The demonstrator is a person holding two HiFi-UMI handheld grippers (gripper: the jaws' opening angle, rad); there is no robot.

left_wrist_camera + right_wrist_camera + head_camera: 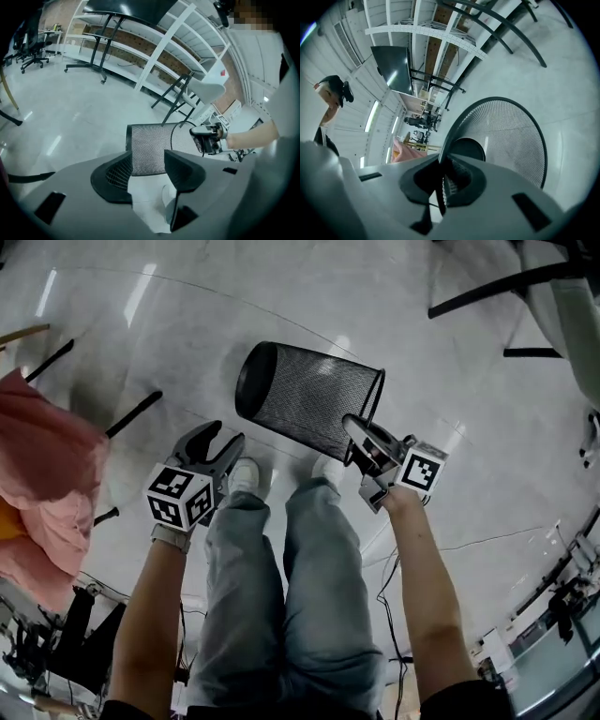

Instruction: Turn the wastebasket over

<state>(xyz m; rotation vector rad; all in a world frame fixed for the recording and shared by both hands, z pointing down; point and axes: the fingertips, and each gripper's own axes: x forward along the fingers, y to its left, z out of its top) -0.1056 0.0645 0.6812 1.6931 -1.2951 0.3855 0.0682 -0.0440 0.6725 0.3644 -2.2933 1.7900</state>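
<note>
Head view: a black mesh wastebasket (305, 404) is seen tipped onto its side over the pale floor (187, 324), just ahead of the person's shoes, with its solid base turned away from the right gripper (361, 432). The right gripper's fingers are clamped together on the wire rim of the mouth, as confirmed in the right gripper view. The left gripper (220, 439) is held near the basket's wall, fingers apart and nothing gripped between them.
</note>
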